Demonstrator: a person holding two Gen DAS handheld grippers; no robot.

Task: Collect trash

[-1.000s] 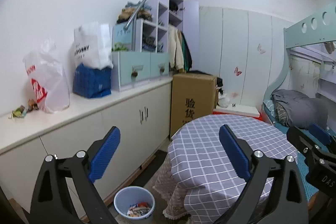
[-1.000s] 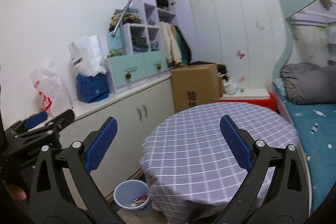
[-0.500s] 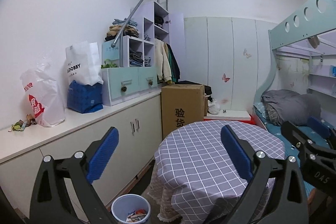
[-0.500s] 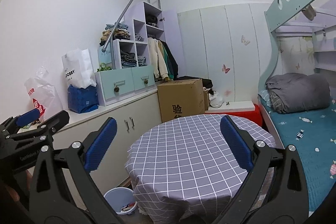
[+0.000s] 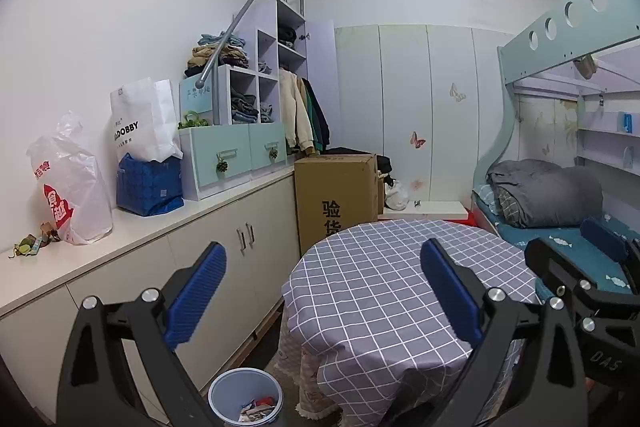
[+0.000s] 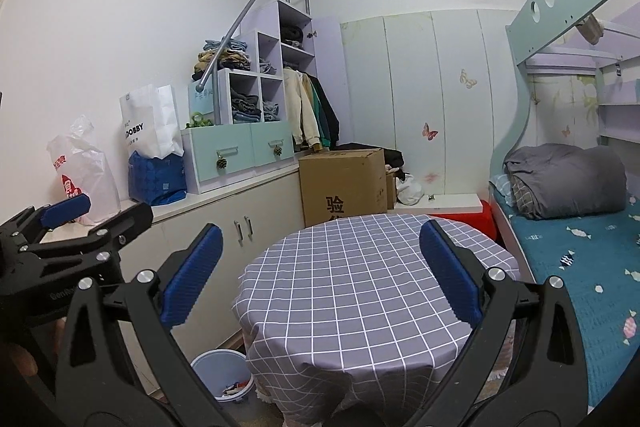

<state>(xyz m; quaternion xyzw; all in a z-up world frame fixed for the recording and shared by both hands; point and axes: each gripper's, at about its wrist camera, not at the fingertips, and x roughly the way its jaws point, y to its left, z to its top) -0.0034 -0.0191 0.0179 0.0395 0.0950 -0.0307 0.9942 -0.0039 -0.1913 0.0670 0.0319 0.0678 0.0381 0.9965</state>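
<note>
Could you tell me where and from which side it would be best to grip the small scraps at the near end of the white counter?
Probably pinch the scraps across their raised crumpled middle, coming from above: they lie low on the counter, close beside the plastic bag, which blocks a sideways approach.

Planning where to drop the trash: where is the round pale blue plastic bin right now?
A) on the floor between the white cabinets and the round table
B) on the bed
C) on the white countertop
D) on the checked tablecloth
A: the round pale blue plastic bin stands on the floor, between the white cabinets and the round table with the grey checked cloth, already holding scraps.
</note>
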